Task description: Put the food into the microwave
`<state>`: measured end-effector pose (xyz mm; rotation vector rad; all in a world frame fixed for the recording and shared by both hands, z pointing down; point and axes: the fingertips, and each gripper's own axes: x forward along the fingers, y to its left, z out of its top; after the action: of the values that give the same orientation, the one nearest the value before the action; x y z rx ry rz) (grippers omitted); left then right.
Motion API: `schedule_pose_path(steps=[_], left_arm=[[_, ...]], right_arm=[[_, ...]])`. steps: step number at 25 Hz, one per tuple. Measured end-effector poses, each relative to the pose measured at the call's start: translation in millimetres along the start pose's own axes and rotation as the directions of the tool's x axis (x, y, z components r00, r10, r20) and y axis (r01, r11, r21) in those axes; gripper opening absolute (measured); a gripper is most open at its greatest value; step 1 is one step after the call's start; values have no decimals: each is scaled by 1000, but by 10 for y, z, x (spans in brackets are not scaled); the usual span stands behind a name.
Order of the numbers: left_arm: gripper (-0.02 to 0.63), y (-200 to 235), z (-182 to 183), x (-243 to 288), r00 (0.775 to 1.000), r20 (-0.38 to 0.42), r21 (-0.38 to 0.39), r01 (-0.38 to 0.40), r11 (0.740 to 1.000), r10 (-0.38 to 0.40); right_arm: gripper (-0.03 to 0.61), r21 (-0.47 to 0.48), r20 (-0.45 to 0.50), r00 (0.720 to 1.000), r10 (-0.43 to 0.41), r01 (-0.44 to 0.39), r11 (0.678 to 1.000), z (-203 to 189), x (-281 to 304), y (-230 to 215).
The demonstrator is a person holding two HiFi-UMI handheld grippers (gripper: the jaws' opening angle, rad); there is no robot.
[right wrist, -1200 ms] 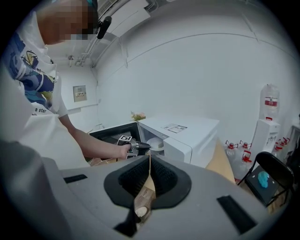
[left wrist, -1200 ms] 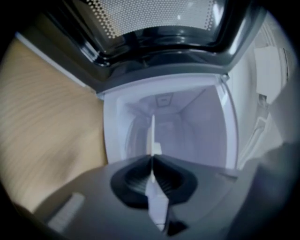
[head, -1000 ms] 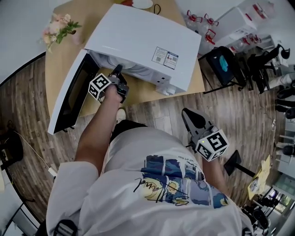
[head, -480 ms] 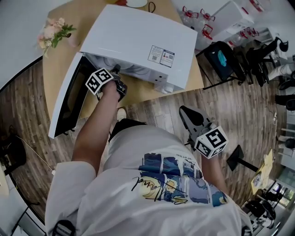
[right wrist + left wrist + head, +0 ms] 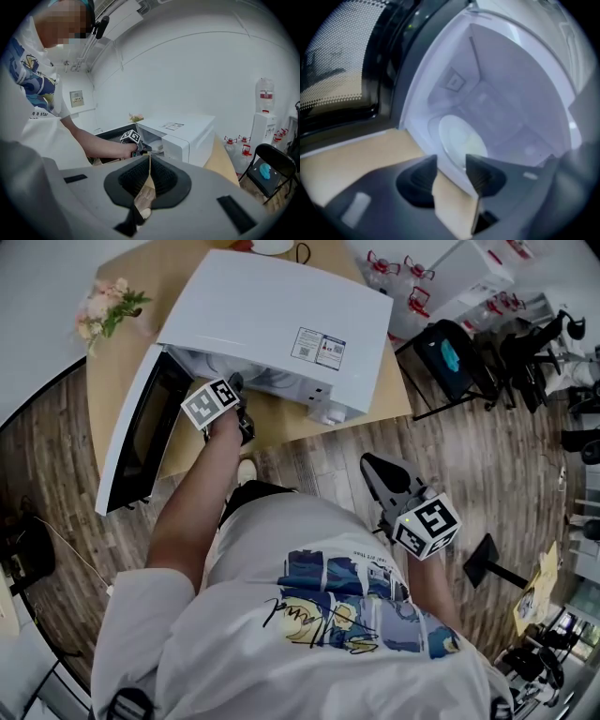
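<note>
So our left gripper is at the mouth of the white box-shaped microwave, jaws opening with nothing between them. The white round plate of pale food sits inside the cavity, just ahead of those jaws. The dark-windowed door stands open to the gripper's left. Our right gripper is clenched on nothing, well back from the tan wooden bench.

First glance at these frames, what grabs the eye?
The big white microwave on the wooden table, its door swung wide open at the left. The left gripper sits at the cavity mouth, jaws opening with nothing between them, aimed at a white round plate inside. The right gripper hangs shut and empty by the person's side.
</note>
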<state>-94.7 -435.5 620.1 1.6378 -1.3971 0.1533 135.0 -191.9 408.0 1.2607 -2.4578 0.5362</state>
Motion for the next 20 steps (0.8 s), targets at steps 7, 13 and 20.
schedule_pose_path(steps=[7,13,20], left_arm=[[221,-32,-74,-223,999,22,51,30,998,-32],[161,-113,-282,-592,997,42,89,68,994,-72],[21,-390,-547,-1159,983,63,166,163,973,-175]], right_arm=[[14,-14,17,999,39,-38,999,-44,-71,25],[9,-25,36,995,90,-89,996,-133,-162,59],[8,-51,45,984,173,-171,984,-237,-232,156]])
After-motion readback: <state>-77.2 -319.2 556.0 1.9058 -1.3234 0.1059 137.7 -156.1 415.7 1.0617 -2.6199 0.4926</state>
